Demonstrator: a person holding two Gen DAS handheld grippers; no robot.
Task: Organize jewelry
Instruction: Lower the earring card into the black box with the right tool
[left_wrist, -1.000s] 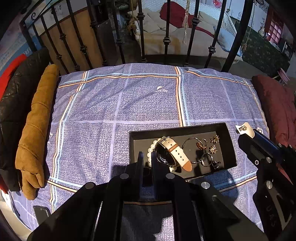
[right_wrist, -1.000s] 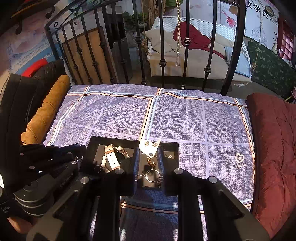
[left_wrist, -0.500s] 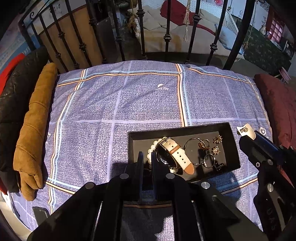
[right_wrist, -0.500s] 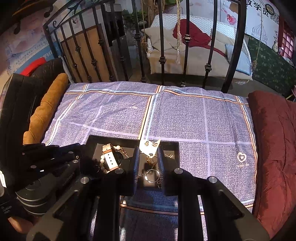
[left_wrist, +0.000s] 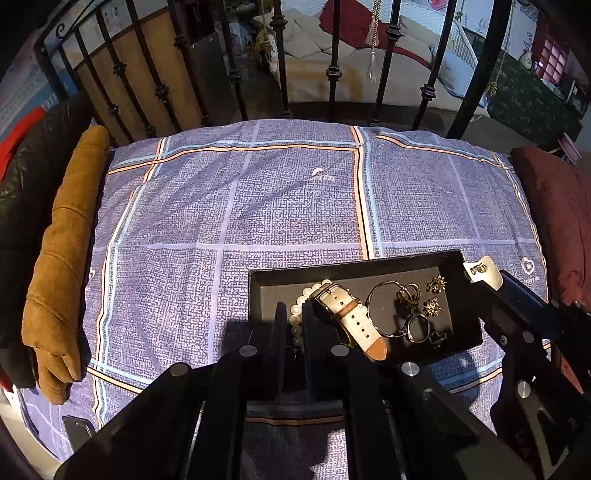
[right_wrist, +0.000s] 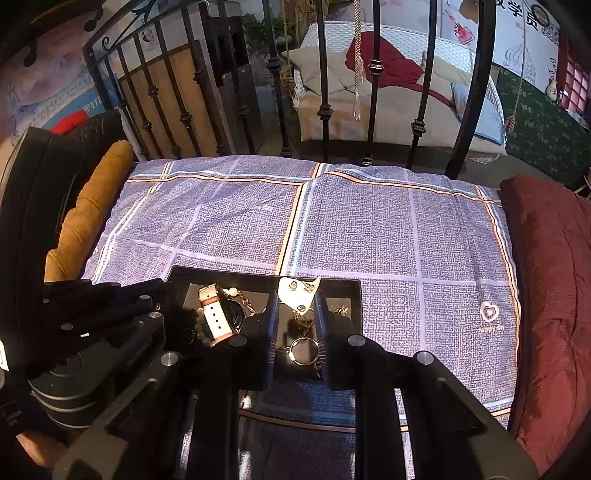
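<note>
Black tray (left_wrist: 458, 264) sitting on the purple checked bedspread (left_wrist: 258, 206), w/ most of the jewelry already in it: watch on a cream strap (left_wrist: 351, 317), pearl bracelet (left_wrist: 297, 321), a thin bangle (left_wrist: 384, 306), 2 gold flower earrings (left_wrist: 434, 295).

Right gripper (right_wrist: 297, 308) is pinching a small white earring card (right_wrist: 297, 293) by its lower edge, so the card sticks up past the tips. From the right wrist cam the card hangs right over the far rim of the tray, w/ a ring (right_wrist: 303, 350) and chain bits visible in the gap below it. So the drop spot is basically straight down. Guess the next move is just lower and let go, no real reach needed.

Left gripper (left_wrist: 293, 317) has its jaws pressed nearly together, nothing between them afaict. It's parked over the near-left edge of the tray, pearls showing thru the slit. Right hand is clearly the one doing the job here.

View diffs: left cam shows the card (left_wrist: 484, 271) from the side, at the tray's far right corner. Right cam shows the card's face w/ 2 studs on it, but hides half the tray behind its own fingers.
</note>
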